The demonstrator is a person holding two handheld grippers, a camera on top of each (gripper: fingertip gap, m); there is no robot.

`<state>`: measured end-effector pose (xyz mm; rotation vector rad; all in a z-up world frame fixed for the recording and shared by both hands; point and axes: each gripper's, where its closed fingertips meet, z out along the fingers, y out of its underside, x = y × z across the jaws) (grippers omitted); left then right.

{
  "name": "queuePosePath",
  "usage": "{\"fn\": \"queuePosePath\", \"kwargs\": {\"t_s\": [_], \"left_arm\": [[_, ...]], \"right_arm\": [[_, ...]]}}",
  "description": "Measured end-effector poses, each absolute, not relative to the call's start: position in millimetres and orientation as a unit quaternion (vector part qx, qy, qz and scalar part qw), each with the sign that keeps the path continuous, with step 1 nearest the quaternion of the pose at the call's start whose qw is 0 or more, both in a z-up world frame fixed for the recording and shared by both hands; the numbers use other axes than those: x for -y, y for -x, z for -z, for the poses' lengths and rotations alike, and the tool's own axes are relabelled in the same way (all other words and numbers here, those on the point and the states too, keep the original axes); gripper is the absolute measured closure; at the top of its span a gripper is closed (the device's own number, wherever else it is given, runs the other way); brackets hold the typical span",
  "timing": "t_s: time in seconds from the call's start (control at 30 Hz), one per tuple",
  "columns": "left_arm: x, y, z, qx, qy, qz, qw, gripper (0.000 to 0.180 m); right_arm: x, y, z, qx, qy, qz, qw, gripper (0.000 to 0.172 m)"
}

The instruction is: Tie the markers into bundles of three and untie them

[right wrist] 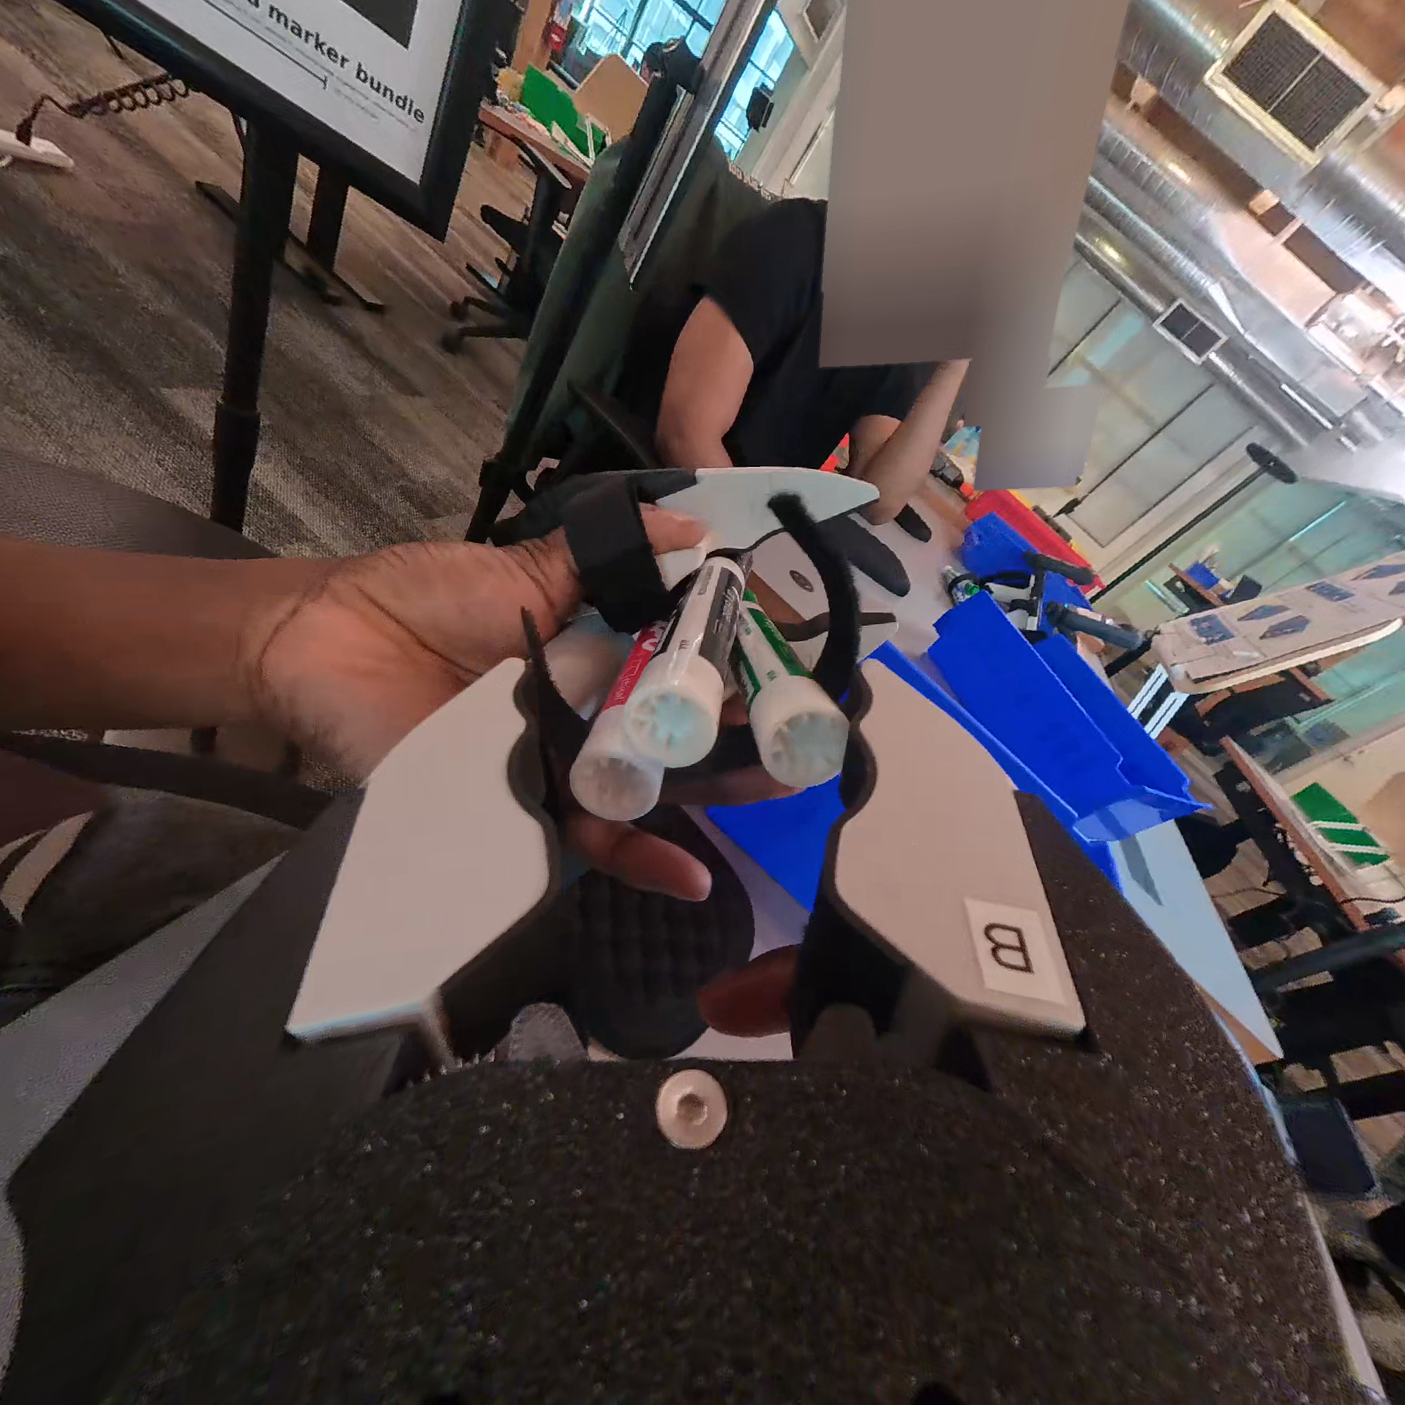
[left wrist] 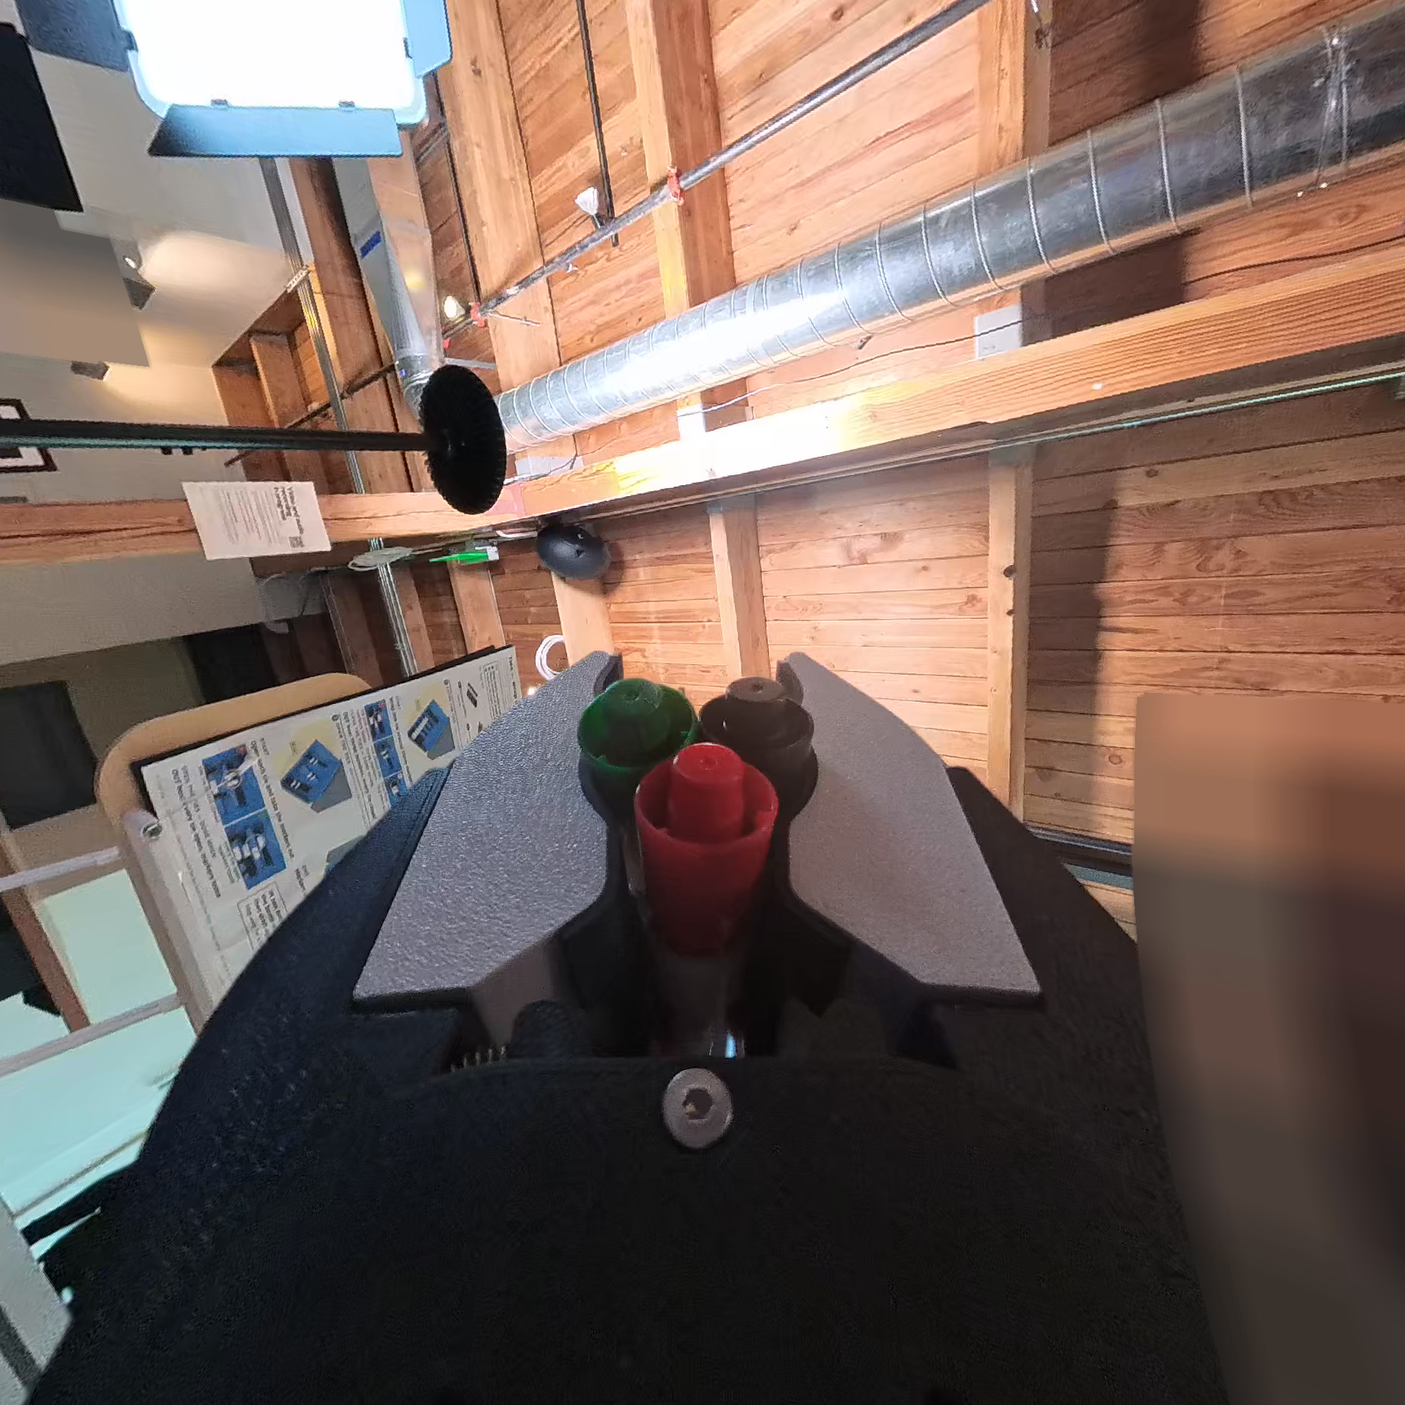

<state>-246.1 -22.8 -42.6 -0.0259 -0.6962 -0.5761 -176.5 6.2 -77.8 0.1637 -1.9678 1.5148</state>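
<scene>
**Three markers clamped, strap loose**

While pointing up at the wooden ceiling [left wrist: 874, 623], left gripper [left wrist: 699, 749] clenched on three markers [left wrist: 703, 829]: green, black, red caps. Right gripper [right wrist: 688, 749] spread wide around their white ends, not pressing; black strap [right wrist: 832, 601] arched beside.

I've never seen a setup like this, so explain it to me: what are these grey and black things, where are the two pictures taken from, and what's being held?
They are two hand-held grippers, each with a camera looking along its jaws. The left gripper points up at a wooden ceiling and clamps three markers: green, black and red. The right gripper faces it with jaws open around the markers' white ends, and a black strap loops loosely nearby. Behind is a table with blue bins.
</scene>
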Motion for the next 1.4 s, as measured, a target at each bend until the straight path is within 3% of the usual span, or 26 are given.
{"fn": "queuePosePath", "kwargs": {"t_s": [0.33,0.67,0.93,1.0,1.1,1.23,1.4], "left_arm": [[8,249,45,0.372,0.054,0.277,0.884,0.142],[2,253,56,0.418,0.094,0.251,0.868,0.142],[-1,251,56,0.412,0.096,0.270,0.865,0.141],[1,251,53,0.398,0.076,0.292,0.866,0.142],[3,249,50,0.385,0.068,0.303,0.869,0.142],[6,247,46,0.373,0.065,0.314,0.871,0.142],[5,245,45,0.377,0.089,0.300,0.872,0.141]], "right_arm": [[-15,173,79,0.734,-0.125,-0.525,0.412,0.135],[-17,173,89,0.760,-0.152,-0.467,0.426,0.138],[-19,173,92,0.765,-0.238,-0.370,0.470,0.128],[-20,173,83,0.758,-0.226,-0.389,0.472,0.115],[-21,173,74,0.765,-0.189,-0.429,0.442,0.096],[-26,168,70,0.769,-0.179,-0.462,0.403,0.086],[-31,172,78,0.792,-0.091,-0.531,0.287,0.065]]}}
